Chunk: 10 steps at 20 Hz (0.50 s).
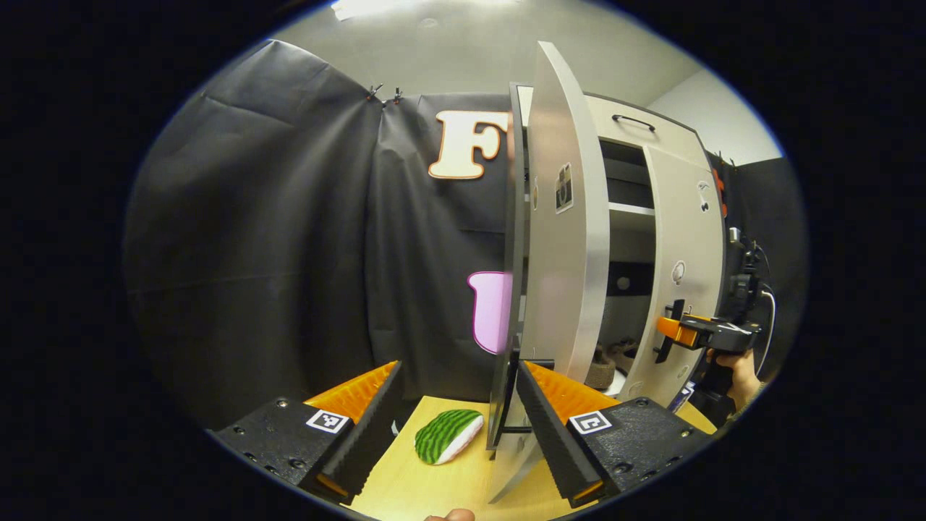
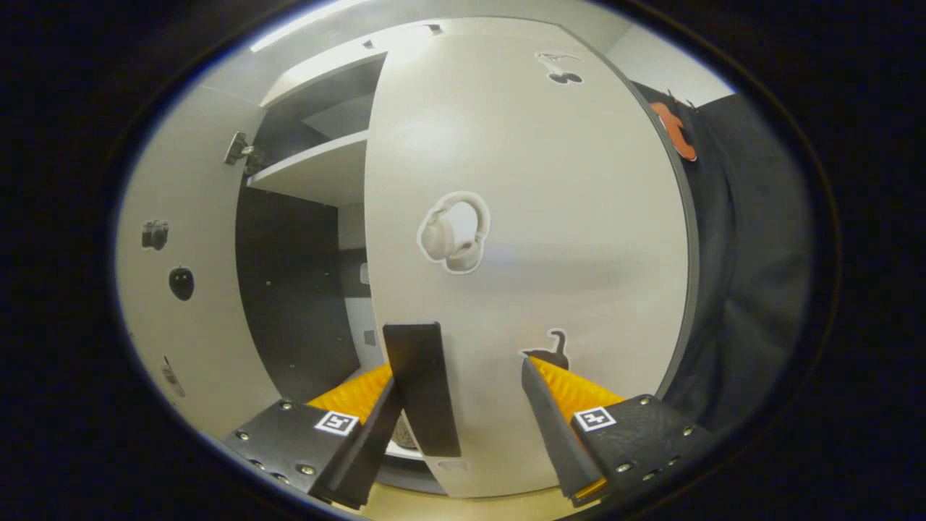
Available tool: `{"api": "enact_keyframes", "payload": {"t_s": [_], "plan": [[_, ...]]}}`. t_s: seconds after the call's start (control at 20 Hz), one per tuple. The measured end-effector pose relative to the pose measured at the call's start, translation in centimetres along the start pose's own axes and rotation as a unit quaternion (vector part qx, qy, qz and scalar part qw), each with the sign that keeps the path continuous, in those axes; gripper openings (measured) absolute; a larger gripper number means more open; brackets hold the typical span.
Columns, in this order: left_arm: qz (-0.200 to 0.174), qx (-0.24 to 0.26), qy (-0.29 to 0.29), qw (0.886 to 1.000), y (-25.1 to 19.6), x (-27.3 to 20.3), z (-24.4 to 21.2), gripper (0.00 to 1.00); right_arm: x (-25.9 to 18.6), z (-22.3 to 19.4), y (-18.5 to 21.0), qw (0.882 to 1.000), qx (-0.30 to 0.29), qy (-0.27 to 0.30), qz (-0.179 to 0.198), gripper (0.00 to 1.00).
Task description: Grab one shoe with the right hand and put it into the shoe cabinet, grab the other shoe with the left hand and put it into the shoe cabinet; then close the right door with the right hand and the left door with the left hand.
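The pale shoe cabinet (image 1: 629, 130) stands on the wooden table with both doors ajar. Two brownish shoes (image 1: 611, 362) sit on its bottom shelf. In the left gripper view the left door (image 1: 564, 253) shows nearly edge-on; my left gripper (image 1: 457, 367) is open, and the door's dark edge (image 1: 506, 325) stands just inside its right finger. In the right gripper view the right door (image 2: 535, 217) is close in front. My right gripper (image 2: 459, 383) is open around the door's black handle (image 2: 423, 387), which lies against the left finger. The right gripper (image 1: 673, 333) is held by a hand at that door.
A green striped, watermelon-patterned object (image 1: 448, 434) lies on the table (image 1: 427, 485) ahead of my left gripper. Inside the cabinet is a shelf (image 2: 318, 170) with a dark back panel below. The left door's inner face (image 2: 181, 289) stands to the left.
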<state>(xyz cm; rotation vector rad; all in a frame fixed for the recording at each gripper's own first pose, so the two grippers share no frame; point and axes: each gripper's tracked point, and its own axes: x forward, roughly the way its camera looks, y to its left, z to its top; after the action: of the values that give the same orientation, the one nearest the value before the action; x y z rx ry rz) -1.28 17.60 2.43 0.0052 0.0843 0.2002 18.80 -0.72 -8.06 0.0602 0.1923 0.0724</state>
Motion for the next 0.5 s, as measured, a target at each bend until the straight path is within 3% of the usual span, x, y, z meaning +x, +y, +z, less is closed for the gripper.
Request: {"api": "enact_keyframes", "payload": {"t_s": [0.05,0.1,0.15,0.25,0.35,0.4,0.45,0.5], "plan": [[-0.003,0.0,0.004,1.0,0.0,0.2,-0.3,0.91,0.1,0.0,0.0,1.0,0.0,-0.001,-0.003,0.93],[-0.007,0.0,0.005,1.0,0.0,0.3,-0.3,0.95,0.2,0.0,0.0,1.0,0.0,-0.002,-0.006,0.93],[-0.011,-0.001,0.006,1.0,0.1,0.4,-0.5,0.91,0.2,-0.1,0.0,1.0,0.0,-0.003,-0.008,0.93],[-0.02,-0.001,0.007,1.0,0.1,0.6,-0.9,0.95,0.3,-0.1,0.0,1.0,-0.001,-0.004,-0.013,0.9],[-0.029,0.001,0.008,1.0,0.1,0.7,-1.2,0.91,0.3,-0.1,0.0,1.0,-0.002,-0.005,-0.018,0.93],[-0.033,0.003,0.009,0.999,0.1,0.7,-1.3,1.0,0.3,-0.2,0.0,1.0,-0.002,-0.006,-0.019,0.9],[-0.038,0.004,0.008,0.999,-0.1,0.8,-1.4,0.91,0.3,-0.2,0.0,1.0,-0.002,-0.006,-0.021,0.9],[-0.044,0.004,0.007,0.999,-0.2,0.8,-1.4,0.95,0.2,-0.2,0.1,1.0,-0.003,-0.007,-0.022,0.93]]}}
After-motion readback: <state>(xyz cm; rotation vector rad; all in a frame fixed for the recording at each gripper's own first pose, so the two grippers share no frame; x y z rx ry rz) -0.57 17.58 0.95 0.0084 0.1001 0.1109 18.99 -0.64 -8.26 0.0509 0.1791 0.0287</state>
